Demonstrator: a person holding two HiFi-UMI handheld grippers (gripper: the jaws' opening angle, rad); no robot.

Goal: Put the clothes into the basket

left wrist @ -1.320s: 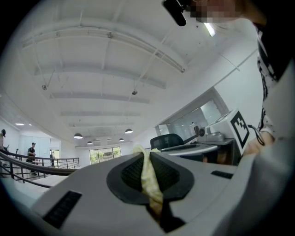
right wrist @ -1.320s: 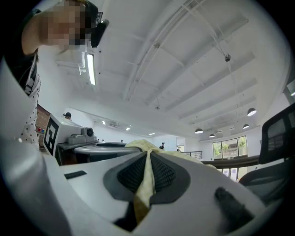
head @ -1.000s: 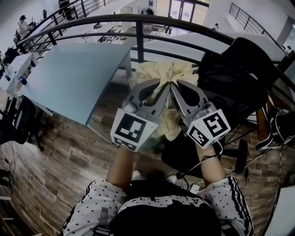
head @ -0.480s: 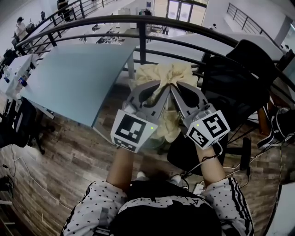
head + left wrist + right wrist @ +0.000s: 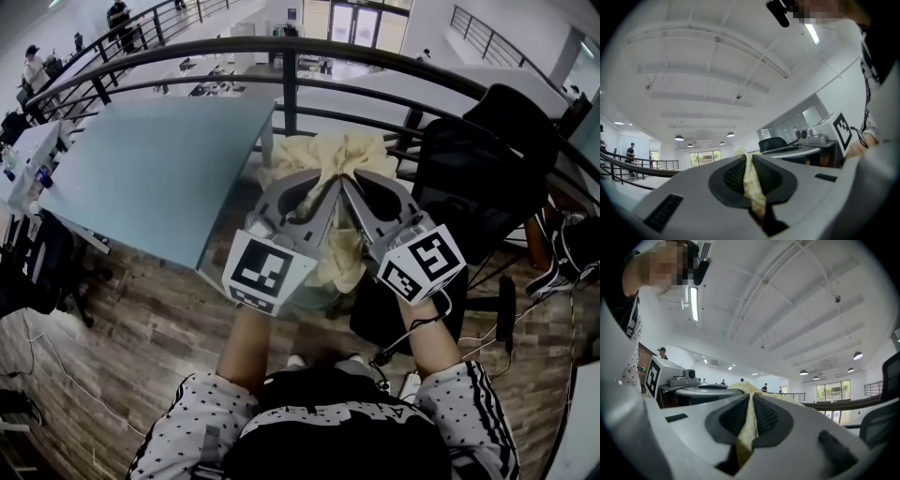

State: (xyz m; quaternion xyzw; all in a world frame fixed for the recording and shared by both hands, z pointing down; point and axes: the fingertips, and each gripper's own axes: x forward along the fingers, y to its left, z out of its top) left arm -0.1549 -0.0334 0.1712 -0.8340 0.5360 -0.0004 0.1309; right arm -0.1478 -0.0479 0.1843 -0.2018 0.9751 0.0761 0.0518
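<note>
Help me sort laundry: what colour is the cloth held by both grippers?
The cloth is plain pale yellow, clearest in the head view.

My left tool (image 5: 330,185) and right tool (image 5: 351,185) sit side by side before me, tips almost touching, each with a fold of the cloth (image 5: 337,150) pinched between its jaws. The cloth hangs ahead of and beneath them. The worktop (image 5: 141,159) lies to their left, a chair (image 5: 487,159) to their right, and the railing (image 5: 281,89) behind.

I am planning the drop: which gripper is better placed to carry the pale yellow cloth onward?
Neither: the left gripper and right gripper both pinch the pale yellow cloth, side by side.
</note>
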